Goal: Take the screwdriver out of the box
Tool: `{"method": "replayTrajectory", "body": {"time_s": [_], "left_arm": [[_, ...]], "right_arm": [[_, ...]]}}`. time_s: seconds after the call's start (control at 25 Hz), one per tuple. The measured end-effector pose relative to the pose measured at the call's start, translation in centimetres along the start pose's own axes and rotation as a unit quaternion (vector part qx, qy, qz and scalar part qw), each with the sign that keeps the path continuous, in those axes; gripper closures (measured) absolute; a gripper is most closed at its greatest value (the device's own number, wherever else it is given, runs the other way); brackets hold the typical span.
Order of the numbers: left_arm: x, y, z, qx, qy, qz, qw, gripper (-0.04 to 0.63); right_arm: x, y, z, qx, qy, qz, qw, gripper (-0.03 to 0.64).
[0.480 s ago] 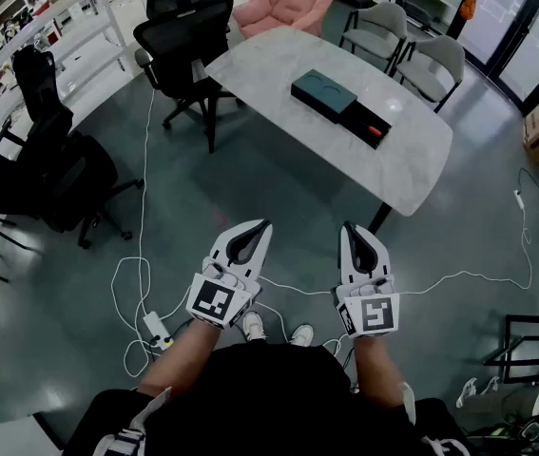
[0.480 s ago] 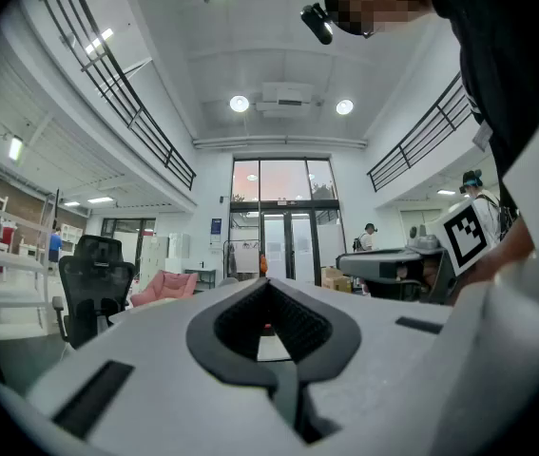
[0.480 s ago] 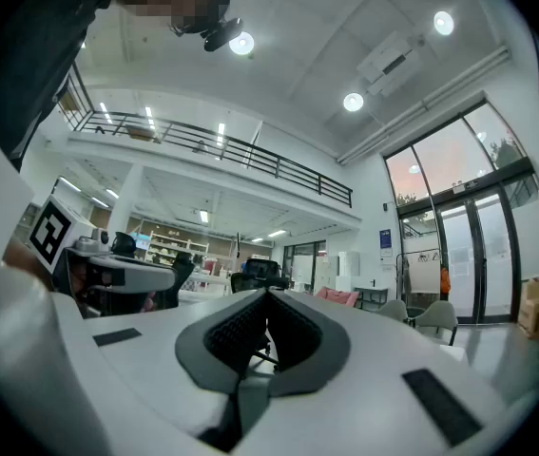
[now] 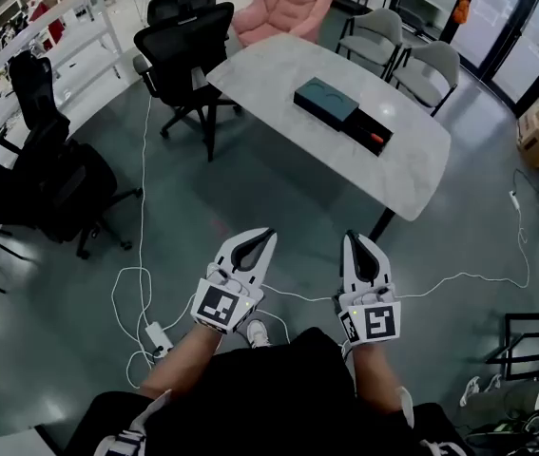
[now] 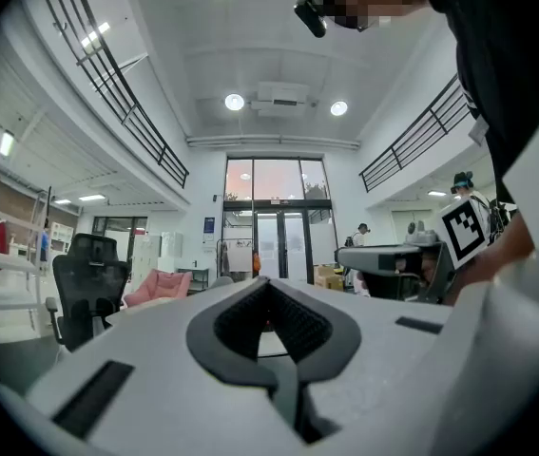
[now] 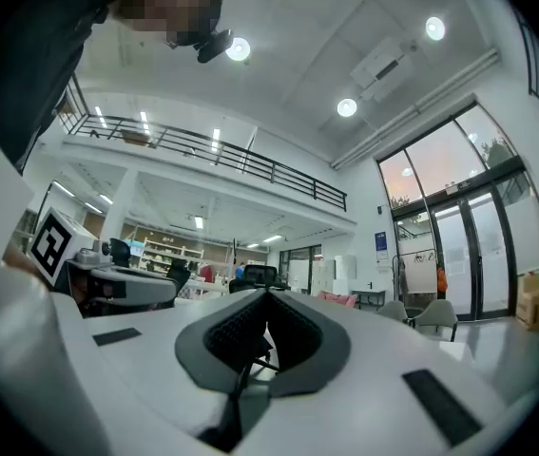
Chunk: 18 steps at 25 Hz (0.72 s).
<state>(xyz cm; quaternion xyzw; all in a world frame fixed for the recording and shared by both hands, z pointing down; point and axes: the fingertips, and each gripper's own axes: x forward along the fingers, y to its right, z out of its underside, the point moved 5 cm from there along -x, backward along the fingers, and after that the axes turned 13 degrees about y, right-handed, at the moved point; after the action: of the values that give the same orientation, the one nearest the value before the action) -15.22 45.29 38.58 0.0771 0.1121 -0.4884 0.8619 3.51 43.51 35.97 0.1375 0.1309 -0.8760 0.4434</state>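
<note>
A person stands on a grey floor (image 4: 279, 188) and holds two white grippers out level at waist height. The left gripper (image 4: 267, 234) has its jaws closed tip to tip, with nothing between them. The right gripper (image 4: 351, 238) is the same: fully closed and empty. Both are well apart from a pale marble table (image 4: 279, 74) ahead. A dark teal box (image 4: 324, 100) lies near the middle of the table. Its black drawer (image 4: 364, 126) is slid out toward the table's right-hand end. The screwdriver (image 4: 375, 139) lies inside the drawer, and only an orange part of it shows. A black office chair (image 4: 183, 41) stands at the table's left edge, with grey chairs (image 4: 431, 65) along the far edge. A white cable (image 4: 131, 283) trails across the floor.
</note>
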Motion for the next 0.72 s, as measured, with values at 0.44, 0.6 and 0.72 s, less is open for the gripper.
{"method": "replayTrajectory", "body": {"time_s": [0.44,0.6,0.72], "left_arm": [[2.4,-1.9,1.1,-0.003,0.005,0.012,0.9999,0.591],[4.5,-2.5,2.2,0.003,-0.009,0.009,0.9999,0.591],[6.5,-2.9,3.2,0.006,-0.013,0.009,0.9999,0.591]], "right_arm": [[1.4,1.1,1.7,-0.010,-0.018,-0.007,1.000,0.594],[2.4,3.1,3.2,-0.009,-0.020,-0.008,1.000,0.594],[3.3,5.1,4.2,-0.013,-0.020,-0.006,1.000,0.594]]}}
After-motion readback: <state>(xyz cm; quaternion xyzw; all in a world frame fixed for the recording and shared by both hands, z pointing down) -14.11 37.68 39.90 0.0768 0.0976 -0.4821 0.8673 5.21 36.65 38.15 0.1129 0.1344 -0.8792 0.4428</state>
